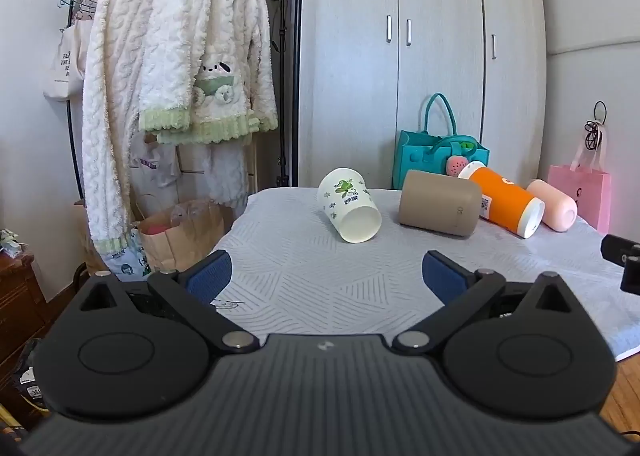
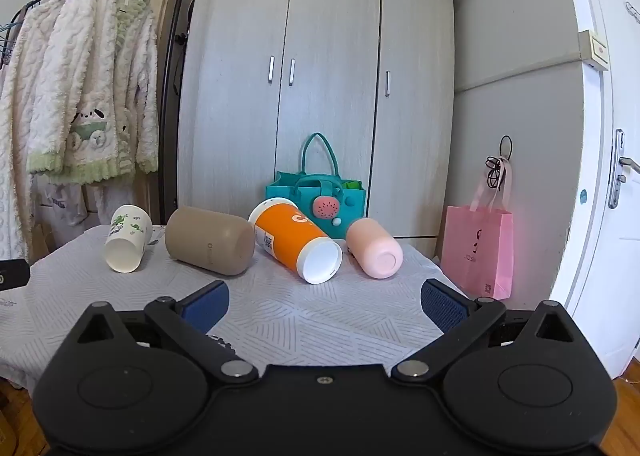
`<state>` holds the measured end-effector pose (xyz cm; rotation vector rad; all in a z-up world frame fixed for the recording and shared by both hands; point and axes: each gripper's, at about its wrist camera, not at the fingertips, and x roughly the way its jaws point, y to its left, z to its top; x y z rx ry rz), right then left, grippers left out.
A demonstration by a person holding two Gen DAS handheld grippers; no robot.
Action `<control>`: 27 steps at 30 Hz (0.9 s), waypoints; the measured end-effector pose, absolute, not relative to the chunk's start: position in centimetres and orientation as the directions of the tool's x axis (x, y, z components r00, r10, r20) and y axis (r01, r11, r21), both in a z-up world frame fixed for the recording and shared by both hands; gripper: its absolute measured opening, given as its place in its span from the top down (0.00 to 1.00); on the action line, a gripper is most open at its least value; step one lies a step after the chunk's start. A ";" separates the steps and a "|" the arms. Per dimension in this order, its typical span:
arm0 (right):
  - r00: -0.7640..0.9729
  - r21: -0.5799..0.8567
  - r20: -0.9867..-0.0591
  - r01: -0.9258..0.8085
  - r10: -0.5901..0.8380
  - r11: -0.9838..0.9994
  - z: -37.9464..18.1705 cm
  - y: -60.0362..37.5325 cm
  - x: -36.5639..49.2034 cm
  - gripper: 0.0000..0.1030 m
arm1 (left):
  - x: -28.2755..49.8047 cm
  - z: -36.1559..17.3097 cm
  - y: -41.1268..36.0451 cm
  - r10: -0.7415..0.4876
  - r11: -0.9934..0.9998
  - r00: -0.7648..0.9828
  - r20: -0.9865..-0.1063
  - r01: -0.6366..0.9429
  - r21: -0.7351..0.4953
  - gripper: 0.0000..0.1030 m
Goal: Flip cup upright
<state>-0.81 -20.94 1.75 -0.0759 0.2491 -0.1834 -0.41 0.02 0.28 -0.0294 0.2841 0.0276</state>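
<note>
Several cups lie on their sides in a row on the table's pale patterned cloth point(image 1: 304, 280). From left: a white cup with green print point(image 1: 349, 211) point(image 2: 127, 238), a taupe cup point(image 1: 439, 203) point(image 2: 210, 241), an orange cup with white rim point(image 1: 504, 202) point(image 2: 297, 240), and a pink cup point(image 1: 552, 205) point(image 2: 374, 248). My left gripper point(image 1: 326, 276) is open and empty, just in front of the white cup. My right gripper point(image 2: 325, 306) is open and empty, in front of the orange and pink cups.
A teal felt bag point(image 1: 436, 160) point(image 2: 320, 192) stands behind the cups by the wardrobe point(image 2: 320, 56). A pink paper bag point(image 2: 478, 250) stands at the right of the table. A clothes rack with fleecy garments point(image 1: 172, 68) and a brown paper bag point(image 1: 180, 232) are left.
</note>
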 end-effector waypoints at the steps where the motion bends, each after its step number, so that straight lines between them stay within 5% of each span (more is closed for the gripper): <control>1: 0.953 -0.098 -0.237 0.169 -0.188 0.981 1.8 -21.1 -0.8 0.00 | -0.7 0.0 0.4 0.021 0.999 0.961 -0.276 -0.028 -0.020 0.00; 27: 0.951 -0.098 -0.259 0.146 -0.167 0.984 1.0 -20.5 -0.2 0.00 | -0.5 -0.7 0.9 0.000 0.999 0.967 -0.254 -0.010 -0.037 0.00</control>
